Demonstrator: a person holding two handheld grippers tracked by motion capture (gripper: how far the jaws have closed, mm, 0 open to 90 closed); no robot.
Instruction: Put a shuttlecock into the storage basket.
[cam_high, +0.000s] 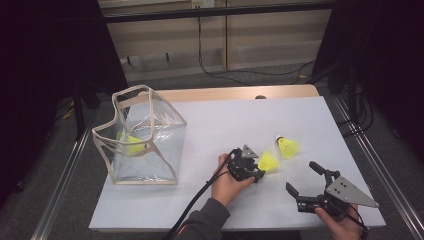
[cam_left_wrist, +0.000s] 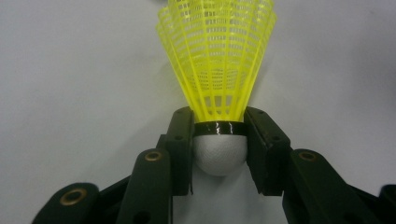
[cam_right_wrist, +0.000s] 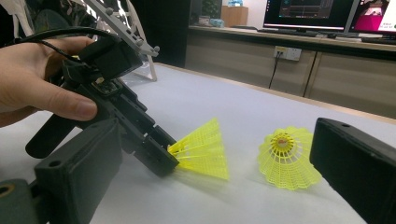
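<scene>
Right claw (cam_high: 303, 182) agape, white table (cam_high: 225, 125), grey floor (cam_high: 80, 170)

Between the black jaws of the left gripper (cam_left_wrist: 219, 144) sits a shuttlecock (cam_left_wrist: 217, 60) with a bright yellow skirt in an open net pattern, a white rounded head and a glossy black band where the two meet. A second shuttlecock (cam_right_wrist: 286, 157), ahead of the right gripper's (cam_high: 305, 181) black jaws, has the same yellow mesh, with a pale head ringed in black. The table (cam_high: 225, 120) is plain white with a light wood edge. Away from both jaws, the bag (cam_high: 142, 137) is clear with cream trim, yellow showing through it.
</scene>
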